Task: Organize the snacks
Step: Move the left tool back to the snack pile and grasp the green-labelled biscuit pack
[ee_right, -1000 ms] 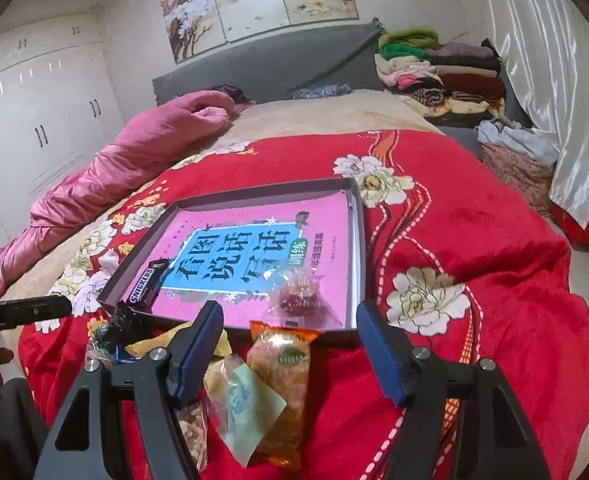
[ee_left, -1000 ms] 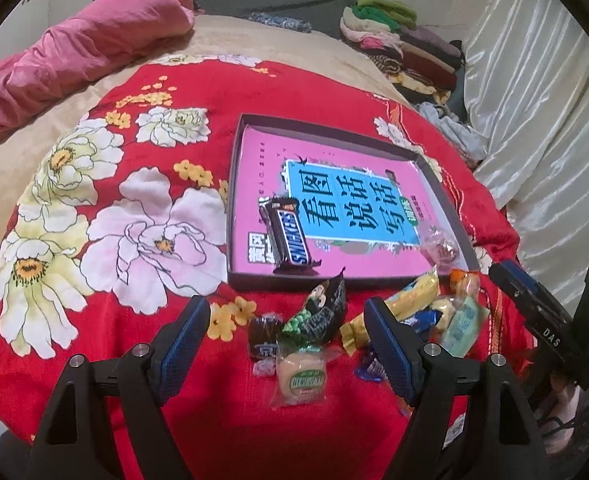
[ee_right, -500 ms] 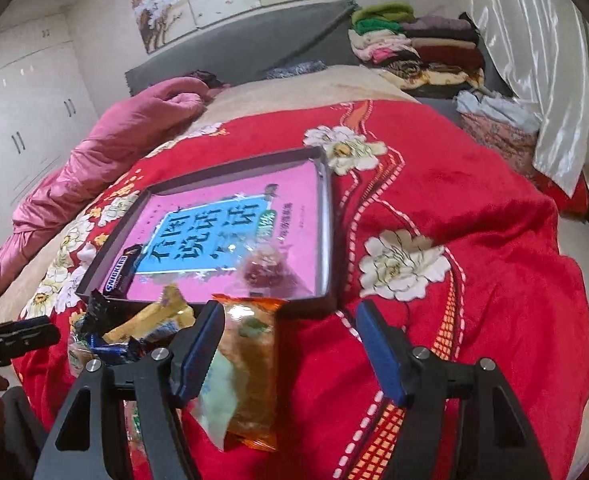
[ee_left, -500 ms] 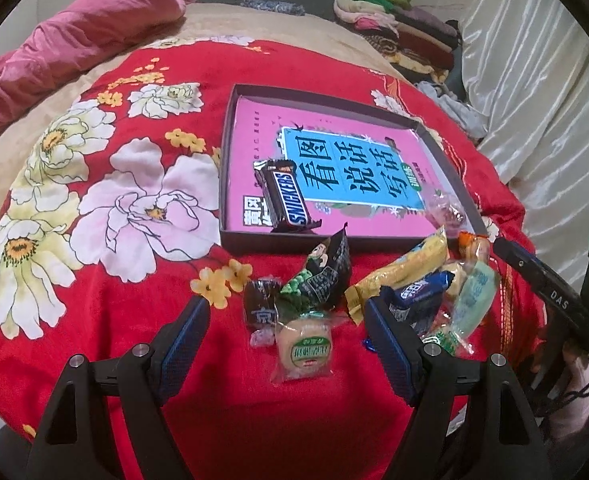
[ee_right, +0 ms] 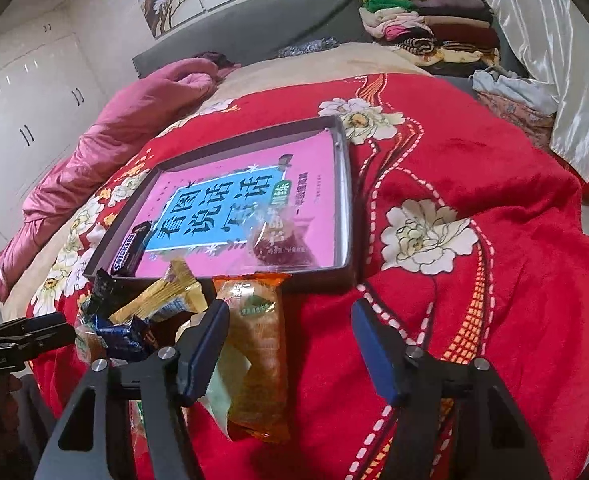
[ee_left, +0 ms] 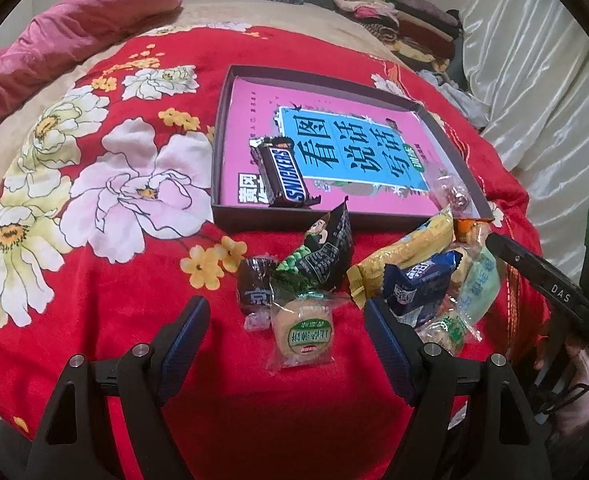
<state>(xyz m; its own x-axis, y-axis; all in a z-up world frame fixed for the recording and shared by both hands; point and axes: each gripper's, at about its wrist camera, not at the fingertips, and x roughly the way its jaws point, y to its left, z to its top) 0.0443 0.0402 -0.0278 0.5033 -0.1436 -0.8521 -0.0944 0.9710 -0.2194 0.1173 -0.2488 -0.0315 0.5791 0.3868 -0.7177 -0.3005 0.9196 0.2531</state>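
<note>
Wardrobe point(ee_right: 22, 120) in right view only; both hand-held grippers, left point(ee_left: 286, 324) & right point(ee_right: 290, 328), apart, right's jaws just narrowing, nothing clamped.

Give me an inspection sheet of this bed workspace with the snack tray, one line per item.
Surface: red floral blanket spread on a bed.
Job's things: dark shallow tray lined with a pink book cover; inside it a Snickers bar and a clear-wrapped candy. Loose on the blanket before the tray: round green-label pastry, dark triangular packet, yellow bar, blue packet, orange cracker pack.
Clutter: nothing seen.
Grippers: left gripper open around the pastry, not touching; right gripper open, its fingers have just been closing beside the cracker pack.
Cables: dark cables at the right edge.
Surroundings: pink quilt, folded clothes, white curtain.
</note>
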